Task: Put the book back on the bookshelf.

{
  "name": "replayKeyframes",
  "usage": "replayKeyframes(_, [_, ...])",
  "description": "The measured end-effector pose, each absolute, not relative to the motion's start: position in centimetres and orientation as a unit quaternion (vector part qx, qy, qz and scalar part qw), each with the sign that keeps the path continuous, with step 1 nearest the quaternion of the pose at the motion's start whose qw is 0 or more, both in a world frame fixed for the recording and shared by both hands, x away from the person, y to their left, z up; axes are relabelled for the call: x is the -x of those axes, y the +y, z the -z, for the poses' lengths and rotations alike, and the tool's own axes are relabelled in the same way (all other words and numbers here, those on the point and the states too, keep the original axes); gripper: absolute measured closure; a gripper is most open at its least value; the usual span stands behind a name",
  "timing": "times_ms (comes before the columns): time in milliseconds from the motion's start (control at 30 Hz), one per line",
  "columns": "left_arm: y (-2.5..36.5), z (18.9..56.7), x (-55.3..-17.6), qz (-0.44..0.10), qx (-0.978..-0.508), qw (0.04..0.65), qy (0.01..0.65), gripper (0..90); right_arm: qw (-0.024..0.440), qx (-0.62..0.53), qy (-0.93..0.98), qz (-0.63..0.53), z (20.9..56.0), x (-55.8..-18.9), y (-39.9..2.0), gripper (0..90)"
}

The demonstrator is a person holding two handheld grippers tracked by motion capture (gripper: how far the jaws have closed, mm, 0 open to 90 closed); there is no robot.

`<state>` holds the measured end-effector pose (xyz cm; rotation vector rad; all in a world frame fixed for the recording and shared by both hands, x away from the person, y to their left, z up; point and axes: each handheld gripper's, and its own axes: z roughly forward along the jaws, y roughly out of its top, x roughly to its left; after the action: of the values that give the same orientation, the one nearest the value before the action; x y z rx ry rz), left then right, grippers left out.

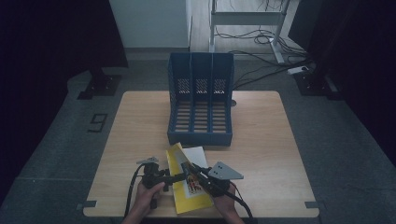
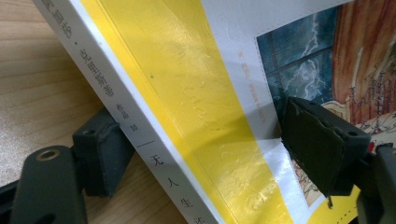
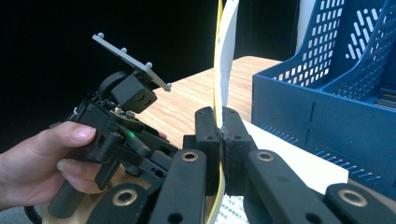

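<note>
A yellow book lies at the near middle of the wooden table, just in front of a blue three-slot file rack that stands toward the far side. A white sheet lies beneath the book, between it and the rack. In the right gripper view the right gripper has its two black jaws pinched together on the book's yellow front cover, which rises on edge from between the pads toward the top of the picture, so the cover is lifted clear of the pages. In the left gripper view the left gripper straddles the book from the spine side: one pad sits on the table side of the white spine with its printed characters, the other pad sits over the picture on the front of the book. The jaws stand apart with the book between them; a strip of bare table shows between the near pad and the spine, though whether the far pad touches the book's face is hard to tell at this angle. In the high view both hands come in from the near edge, with the left gripper just left of the book and the right gripper over its right half.
</note>
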<state>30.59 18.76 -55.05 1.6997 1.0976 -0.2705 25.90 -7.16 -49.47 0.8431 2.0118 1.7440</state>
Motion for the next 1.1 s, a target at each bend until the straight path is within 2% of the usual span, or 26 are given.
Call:
replayKeyframes(133, [18.8, 55.0, -30.6, 0.109, -0.710, 0.523, 0.459, 20.0, 0.173, -0.295, 0.709, -0.616, 49.5, -25.9, -7.3, 87.2])
replayKeyframes(667, [19.2, 54.9, -30.3, 0.079, -0.713, 0.505, 0.479, 44.0, 0.164, -0.326, 0.717, -0.594, 50.9, -26.8, -7.9, 87.0])
replayKeyframes(800, [19.2, 54.7, -30.1, 0.064, -0.718, 0.501, 0.479, 53.3, 0.162, -0.343, 0.720, -0.581, 51.4, -27.1, -7.9, 87.0])
replayKeyframes(1100, [19.3, 54.8, -29.9, 0.064, -0.708, 0.509, 0.485, 57.7, 0.157, -0.357, 0.716, -0.578, 51.8, -27.2, -7.9, 86.9])
